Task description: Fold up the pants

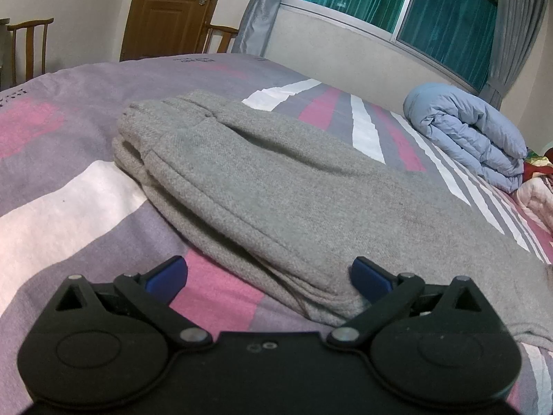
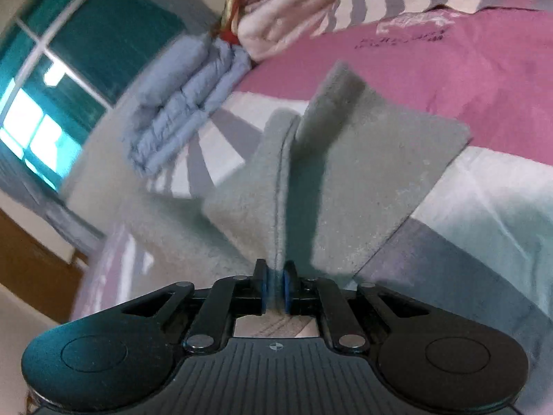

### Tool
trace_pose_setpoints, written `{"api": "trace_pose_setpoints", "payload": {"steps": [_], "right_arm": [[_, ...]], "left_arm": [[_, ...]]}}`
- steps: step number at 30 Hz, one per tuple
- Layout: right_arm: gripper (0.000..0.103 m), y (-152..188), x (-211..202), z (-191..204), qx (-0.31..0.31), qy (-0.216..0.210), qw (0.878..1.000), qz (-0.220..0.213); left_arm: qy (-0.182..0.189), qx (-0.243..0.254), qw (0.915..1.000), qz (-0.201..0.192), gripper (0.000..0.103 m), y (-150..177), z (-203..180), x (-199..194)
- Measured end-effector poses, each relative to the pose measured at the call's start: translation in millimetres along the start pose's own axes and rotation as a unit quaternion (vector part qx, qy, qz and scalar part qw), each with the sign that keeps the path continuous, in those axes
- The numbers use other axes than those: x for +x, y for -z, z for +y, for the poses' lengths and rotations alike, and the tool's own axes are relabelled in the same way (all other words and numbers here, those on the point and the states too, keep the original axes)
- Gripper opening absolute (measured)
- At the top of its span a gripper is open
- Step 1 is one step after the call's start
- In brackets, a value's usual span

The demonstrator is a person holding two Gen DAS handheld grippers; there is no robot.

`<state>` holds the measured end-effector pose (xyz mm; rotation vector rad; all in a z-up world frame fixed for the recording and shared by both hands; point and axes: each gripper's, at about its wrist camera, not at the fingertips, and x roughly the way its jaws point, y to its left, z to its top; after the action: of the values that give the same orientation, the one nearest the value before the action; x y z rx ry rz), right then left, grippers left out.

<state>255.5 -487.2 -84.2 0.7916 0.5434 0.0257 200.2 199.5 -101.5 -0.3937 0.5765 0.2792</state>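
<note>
Roughly midway: the grey pants are laid on the bed, leg over leg it seems, with the waistband end at the far side in the left wrist view. A fold across the length is judged to be in hand. The right tool is clamped on a seamed edge of the pants, and that cloth is lifted off the bed in a tent. The left tool is spread wide with nothing gripped, set low at the near edge of the pants. Left to do: lifted end carried over, laid down, flattened. Dark print is seen on the bed cover in both views, too blurred and skewed to be read. No brand or label is made out on the pants or tools
</note>
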Motion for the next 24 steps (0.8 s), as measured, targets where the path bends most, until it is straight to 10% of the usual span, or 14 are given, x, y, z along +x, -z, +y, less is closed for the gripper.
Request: {"api": "trace_pose_setpoints", "payload": {"steps": [3, 10, 19, 20, 21, 24], "right_arm": [[0.051, -10, -19, -5, 0.021, -0.027, 0.998, -0.045], [0.052, -50, -17, -48, 0.089, -0.024, 0.994, -0.061], [0.052, -74, 57, -22, 0.060, -0.084, 0.994, 0.041], [0.047, -77, 64, -9, 0.025, -0.063, 0.997, 0.047], [0.005, -80, 65, 1, -0.003, -0.059, 0.998, 0.036], [0.005, -91, 26, 33, -0.063, -0.112, 0.990, -0.051]], "left_arm": [[0.000, 0.000, 1.0000, 0.000, 0.096, 0, 0, 0], [-0.006, 0.001, 1.0000, 0.000, 0.096, 0, -2, 0], [-0.019, 0.004, 0.9998, 0.000, 0.097, -1, -6, 3], [-0.020, 0.003, 0.9998, 0.000, 0.097, -2, -6, 4], [-0.022, 0.003, 0.9998, 0.001, 0.097, -2, -7, 5], [-0.024, 0.005, 0.9997, 0.001, 0.097, -2, -7, 5]]}}
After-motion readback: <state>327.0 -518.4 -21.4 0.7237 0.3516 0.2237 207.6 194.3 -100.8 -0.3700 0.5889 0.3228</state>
